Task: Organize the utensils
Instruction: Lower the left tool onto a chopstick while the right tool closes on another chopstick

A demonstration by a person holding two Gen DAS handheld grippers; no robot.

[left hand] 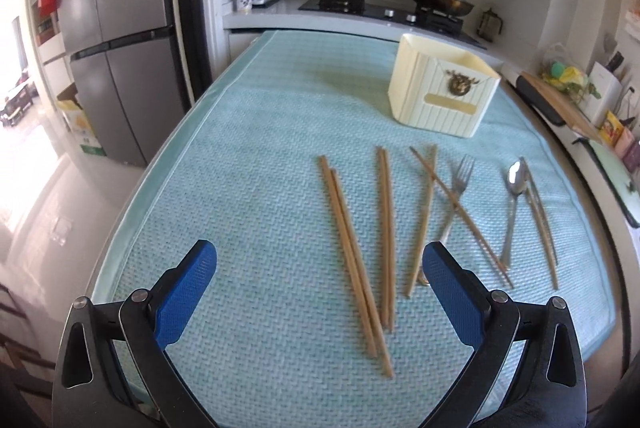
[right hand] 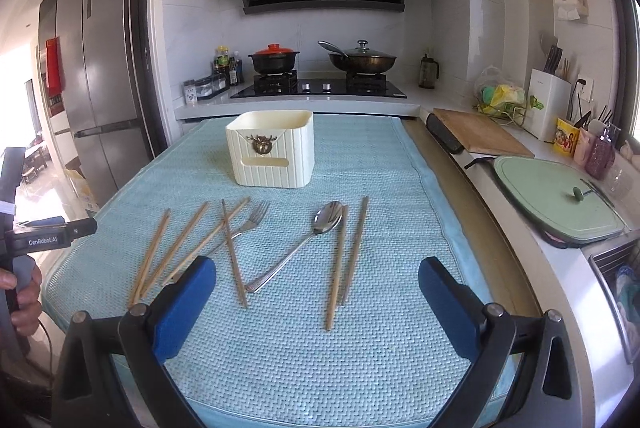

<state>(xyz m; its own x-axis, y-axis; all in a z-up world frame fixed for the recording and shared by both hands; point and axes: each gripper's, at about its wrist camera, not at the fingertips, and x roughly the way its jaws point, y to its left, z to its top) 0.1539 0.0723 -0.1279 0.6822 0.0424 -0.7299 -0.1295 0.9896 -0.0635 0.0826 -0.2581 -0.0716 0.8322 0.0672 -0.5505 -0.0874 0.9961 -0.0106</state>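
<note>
— Both grippers sit closest to the lenses: the left gripper (left hand: 320, 268) and the right gripper (right hand: 316, 274) each have their blue pads spread wide, with nothing between them. They hang above the near edge of the bench (right hand: 476, 187), which is covered by a pale blue mat (right hand: 280, 368).

— So how far along is the tidying?

— By my reading, it has not started. The cream holder (right hand: 272, 151), at twelve o'clock on the mat, looks empty from here, though its inside is only partly visible.

— And the utensils?

— All loose on the mat, well apart from the holder. In the right wrist view, a fan of wooden chopsticks (right hand: 180, 248) lies toward nine o'clock, one of them crossing the fork (right hand: 246, 224). The spoon (right hand: 296, 244) lies near the middle, bowl pointing to twelve. Just beside it, toward three o'clock, rest two more chopsticks (right hand: 347, 254), one touching the spoon's bowl.

— What is left, then?

— Everything: each chopstick, the spoon and the fork would have to go into the holder. The left gripper hangs nearest the left-hand sticks, the right one nearest the spoon and its pair.
</note>
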